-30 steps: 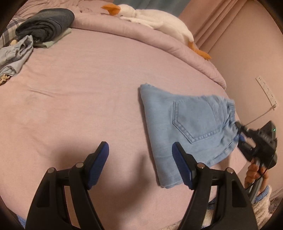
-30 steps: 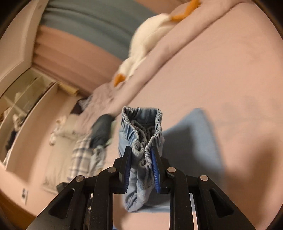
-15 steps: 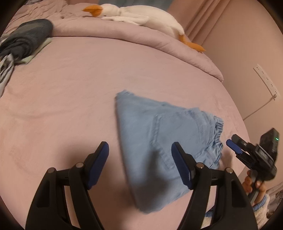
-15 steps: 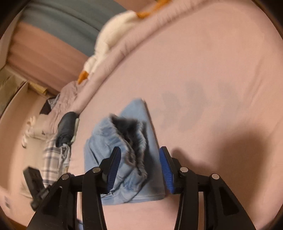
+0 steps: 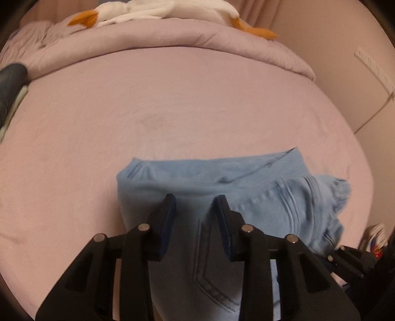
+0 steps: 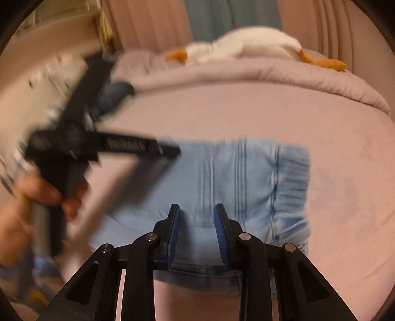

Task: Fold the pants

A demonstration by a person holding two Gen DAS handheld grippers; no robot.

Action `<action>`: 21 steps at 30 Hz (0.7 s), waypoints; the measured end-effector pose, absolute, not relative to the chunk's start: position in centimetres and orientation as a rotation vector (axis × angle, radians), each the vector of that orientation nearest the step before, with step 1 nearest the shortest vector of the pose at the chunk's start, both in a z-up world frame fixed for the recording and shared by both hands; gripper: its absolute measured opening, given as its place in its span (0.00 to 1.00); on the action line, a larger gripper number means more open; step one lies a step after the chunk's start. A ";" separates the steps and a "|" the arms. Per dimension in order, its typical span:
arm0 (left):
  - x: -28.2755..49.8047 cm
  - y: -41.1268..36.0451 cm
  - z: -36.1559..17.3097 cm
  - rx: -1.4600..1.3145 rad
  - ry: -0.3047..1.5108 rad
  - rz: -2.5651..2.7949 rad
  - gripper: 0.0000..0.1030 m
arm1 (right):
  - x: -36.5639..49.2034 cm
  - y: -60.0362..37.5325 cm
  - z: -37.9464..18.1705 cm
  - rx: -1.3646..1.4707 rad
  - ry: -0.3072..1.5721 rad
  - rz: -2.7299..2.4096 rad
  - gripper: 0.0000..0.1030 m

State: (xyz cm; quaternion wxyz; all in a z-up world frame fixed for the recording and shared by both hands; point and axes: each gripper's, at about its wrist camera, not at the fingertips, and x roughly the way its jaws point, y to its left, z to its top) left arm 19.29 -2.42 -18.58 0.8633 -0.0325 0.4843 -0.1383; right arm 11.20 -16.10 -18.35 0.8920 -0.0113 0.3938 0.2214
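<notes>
Left wrist: both closing tongs [image 5: 195, 205] [image 6: 196, 213] unclamped over unlabelled folded pants [image 5: 259, 190]

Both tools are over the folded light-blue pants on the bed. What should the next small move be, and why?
Probably lower the closing left tool and right tool onto the pants to press the fold flat. The denim already lies in a compact bundle on the bed, neither tool visibly pinches cloth, and the waistband end looks bunched.

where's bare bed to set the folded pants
Bare sheet runs wide between the pants and the rumpled duvet carrying the plush goose. Crowded: dark clothes at far left; both tongs over the pants.
</notes>
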 end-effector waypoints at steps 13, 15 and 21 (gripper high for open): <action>18.6 3.4 -16.9 -0.209 0.957 -0.207 0.35 | 12.3 -19.6 -16.0 0.052 0.768 0.507 0.30; 18.1 4.3 -17.8 -0.194 0.985 -0.178 0.35 | 13.9 -19.7 -16.1 0.046 0.762 0.461 0.30; 17.2 7.2 -20.5 -0.372 1.056 -0.187 0.43 | 17.4 -19.4 -19.2 0.145 0.868 0.435 0.25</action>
